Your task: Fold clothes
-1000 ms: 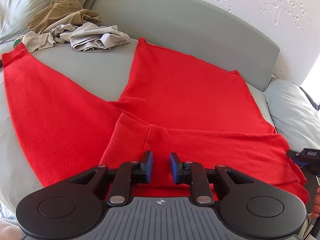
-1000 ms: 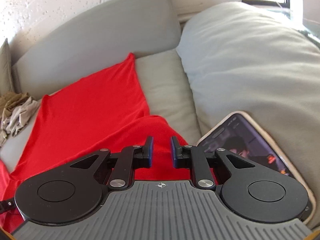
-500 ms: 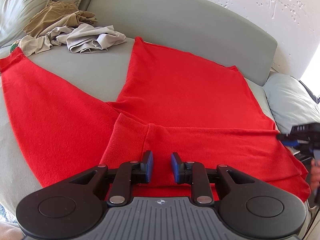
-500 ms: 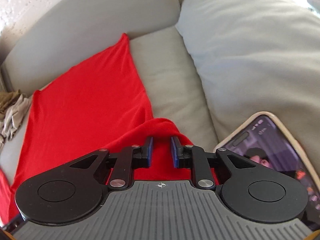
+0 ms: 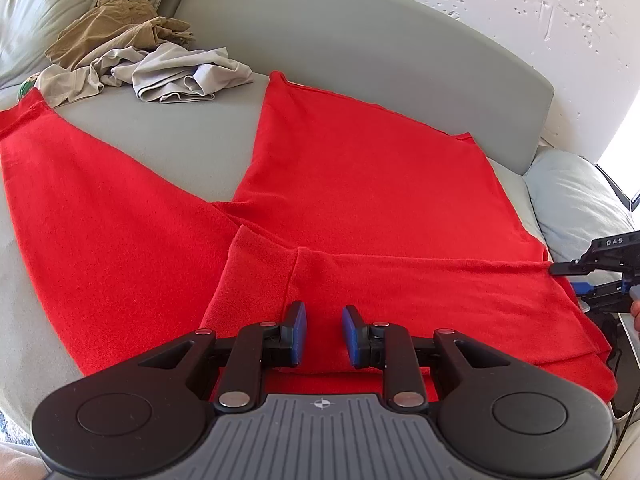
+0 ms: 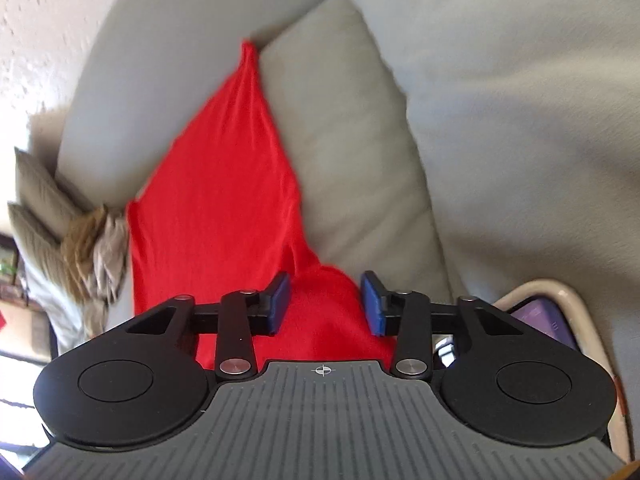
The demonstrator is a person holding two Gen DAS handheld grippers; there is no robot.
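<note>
Red garment (image 5: 360, 184), grey sofa (image 5: 360, 44), parted fingers (image 6: 276, 300)

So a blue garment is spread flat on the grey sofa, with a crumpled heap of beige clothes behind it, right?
Not quite: the garment is red, not blue, as the left wrist view shows. It is spread on the grey sofa, with the crumpled beige clothes behind it.

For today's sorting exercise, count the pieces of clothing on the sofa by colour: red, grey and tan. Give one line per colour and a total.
Red: 1, the trousers spread flat on the sofa
Grey: 1, a crumpled garment at the back
Tan: 1, a crumpled garment beside the grey one
Total: 3, though the heap could hide more.
</note>
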